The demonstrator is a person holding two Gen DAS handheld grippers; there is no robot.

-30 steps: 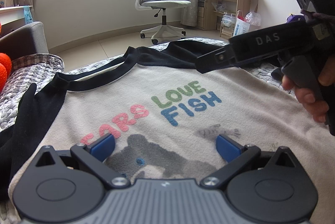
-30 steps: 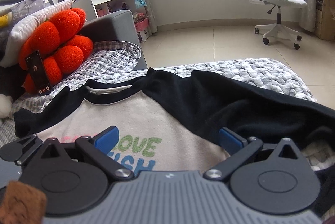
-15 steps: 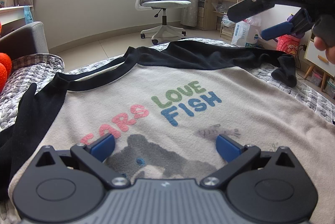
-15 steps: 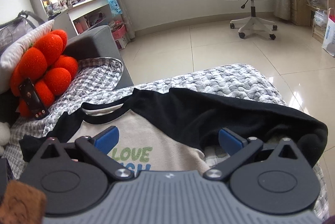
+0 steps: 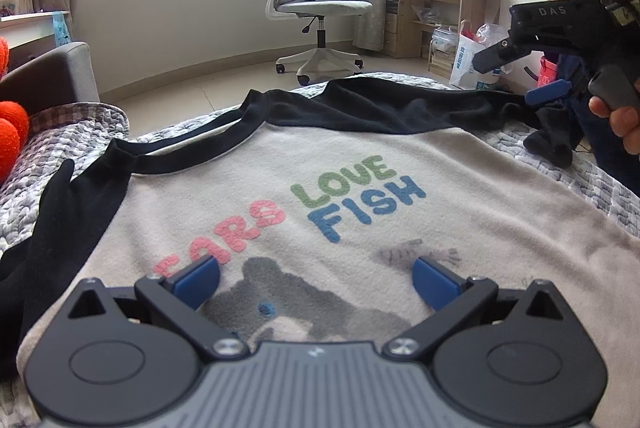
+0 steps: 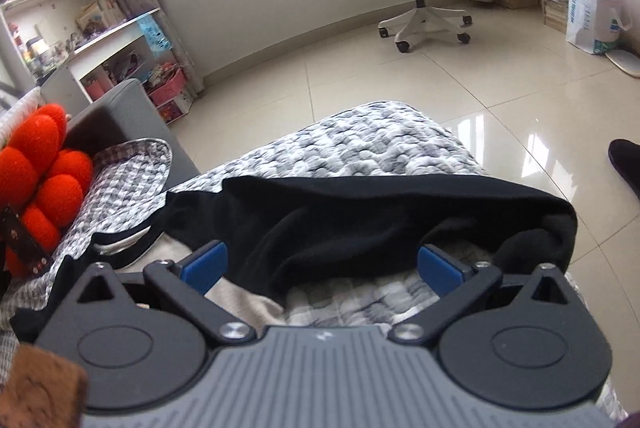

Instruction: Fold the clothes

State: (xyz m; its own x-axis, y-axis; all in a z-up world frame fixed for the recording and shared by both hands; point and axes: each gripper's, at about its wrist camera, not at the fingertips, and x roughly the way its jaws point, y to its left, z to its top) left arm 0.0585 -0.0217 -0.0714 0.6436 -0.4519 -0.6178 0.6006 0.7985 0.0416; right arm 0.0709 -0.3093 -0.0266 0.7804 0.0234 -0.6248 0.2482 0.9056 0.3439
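Note:
A cream sweatshirt with black sleeves and the print "LOVE FISH" lies face up on a grey quilted bed. My left gripper hovers open over the bear print near the hem, with nothing between its blue pads. In the left wrist view my right gripper is at the far right, held by a hand above the end of the black right sleeve. In the right wrist view the right gripper stands open just above that black sleeve, whose cuff is bunched at the right.
An orange plush cushion and a grey sofa arm sit left of the bed. A white office chair, a wooden desk and a paper bag stand on the tiled floor beyond. The person's dark foot is at the bed's right.
The right gripper has moved from above the chest to the right and down, to the end of the right sleeve. The left gripper has stayed put.

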